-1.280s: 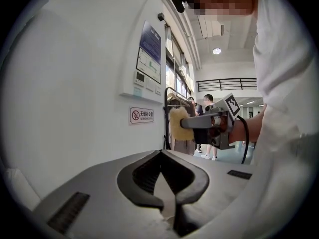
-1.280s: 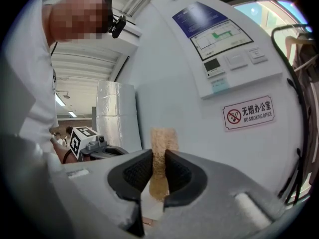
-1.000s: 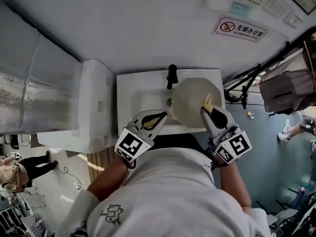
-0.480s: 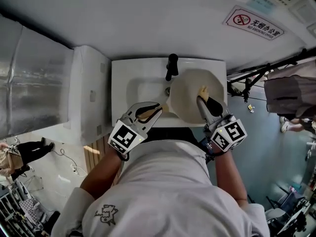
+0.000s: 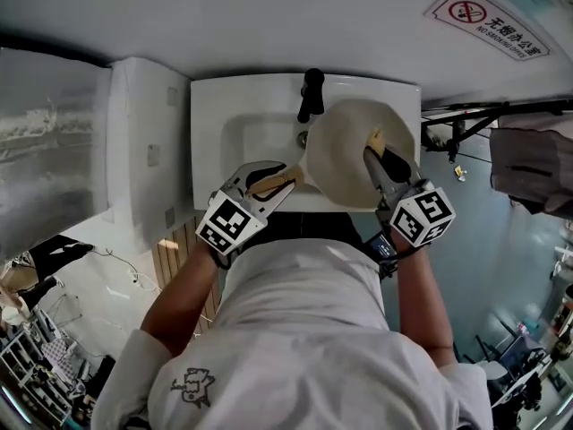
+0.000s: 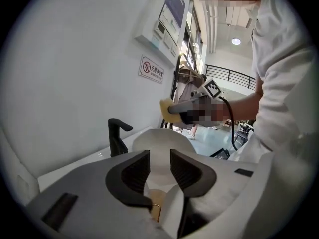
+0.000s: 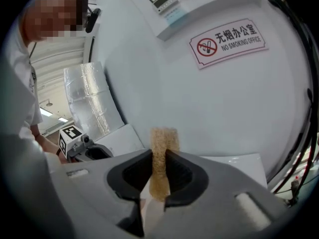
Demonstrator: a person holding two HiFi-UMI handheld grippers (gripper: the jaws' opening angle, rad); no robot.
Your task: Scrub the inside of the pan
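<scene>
Two grippers angled down: left gripper (image 6: 159, 156) jaws just parted, pan handle (image 6: 156, 209) seemingly loose between; right gripper (image 7: 159, 156) clenched on sponge (image 7: 163, 137).

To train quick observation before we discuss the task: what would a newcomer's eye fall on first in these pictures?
The big cream pan fills the right side of the white sink, beside the black tap. The right gripper pinches a yellow sponge above the pan. The left gripper has just been opening its jaws, with the pan's wooden handle lying between them.
</scene>
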